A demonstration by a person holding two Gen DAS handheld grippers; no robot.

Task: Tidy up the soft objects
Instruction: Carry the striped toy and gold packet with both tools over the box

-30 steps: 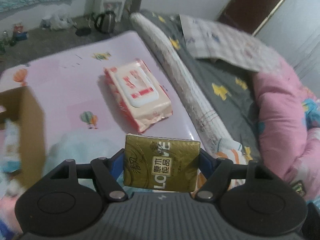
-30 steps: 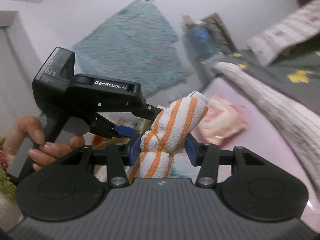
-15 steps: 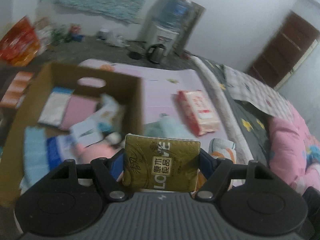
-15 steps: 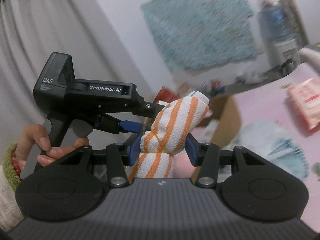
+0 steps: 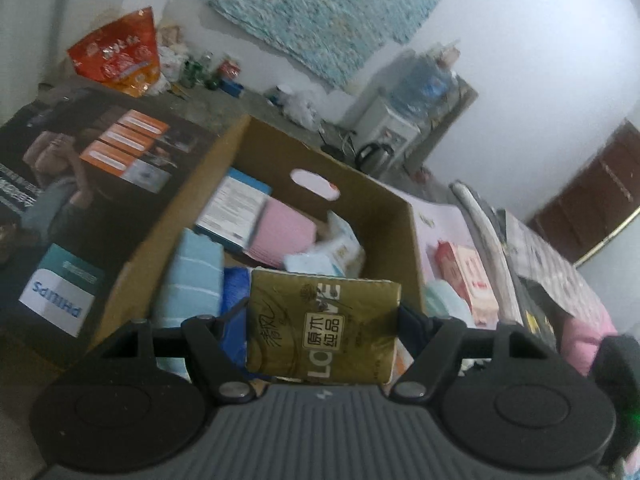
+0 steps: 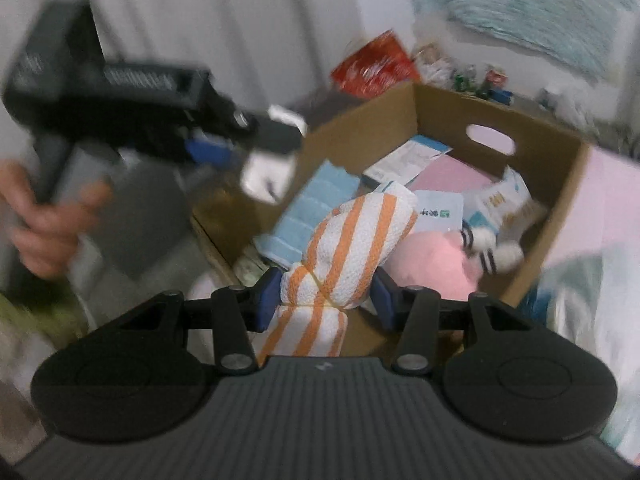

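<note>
My left gripper (image 5: 324, 320) is shut on a gold tissue pack (image 5: 320, 328), held above the near side of an open cardboard box (image 5: 404, 216). In the right wrist view my right gripper (image 6: 326, 298) is shut on a rolled white towel with orange stripes (image 6: 352, 256), over the near edge of the same box (image 6: 568, 196). The box holds a light blue towel (image 5: 192, 276), a pink soft item (image 6: 436, 260), a pink flat pack (image 5: 280, 236) and several paper packets. The left gripper's black body (image 6: 120, 108) and a hand (image 6: 44, 216) show blurred at the left of the right wrist view.
A dark printed carton (image 5: 80, 200) lies left of the box. A wet-wipes pack (image 5: 468, 276) and a pale teal cloth (image 5: 440, 300) rest on the pink mat (image 5: 444, 220) to the right, beside the bed. A water dispenser (image 5: 400, 120) and kettle (image 5: 376, 156) stand by the far wall.
Both grippers swung left from the pink mat and wipes pack to above the cardboard box, each keeping its load. The right view tipped down from the wall into the box.
</note>
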